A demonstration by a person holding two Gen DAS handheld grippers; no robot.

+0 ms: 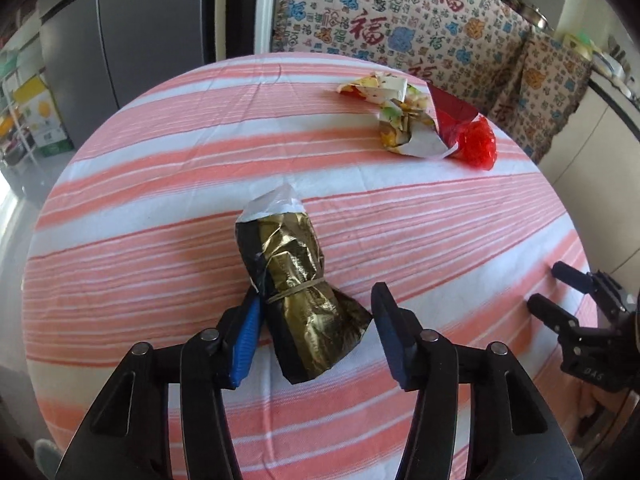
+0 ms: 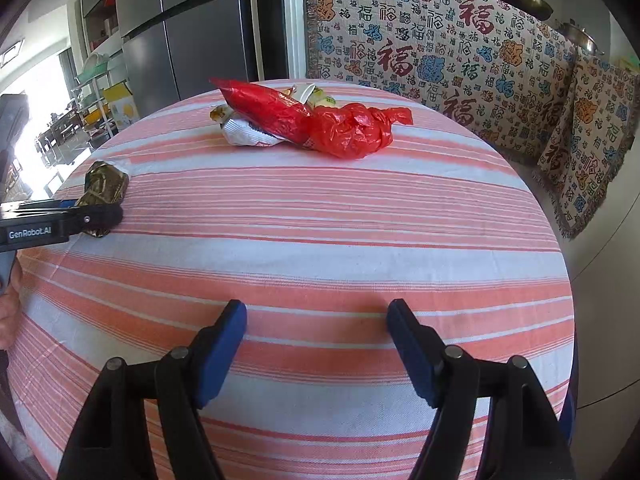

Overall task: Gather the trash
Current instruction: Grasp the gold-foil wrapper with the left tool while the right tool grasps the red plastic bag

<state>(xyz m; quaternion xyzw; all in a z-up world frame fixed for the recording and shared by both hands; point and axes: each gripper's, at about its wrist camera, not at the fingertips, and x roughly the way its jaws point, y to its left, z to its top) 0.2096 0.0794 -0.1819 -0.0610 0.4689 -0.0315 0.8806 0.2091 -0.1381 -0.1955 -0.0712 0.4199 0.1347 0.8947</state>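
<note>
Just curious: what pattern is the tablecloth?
Pink-orange and white stripes on the tablecloth; clearest in the right wrist view.

Daylight floods in past the bench's (image 2: 320,208) left edge, blowing out the window area (image 2: 28,120) (pure white there). Both views are bright and sharp at centre, with heavy fisheye bending and dark vignetted corners.

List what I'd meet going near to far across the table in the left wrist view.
Left gripper, open around the tail of the gold foil bundle → crumpled printed wrapper beside the red plastic bag → patterned blanket beyond the table's far edge.
</note>
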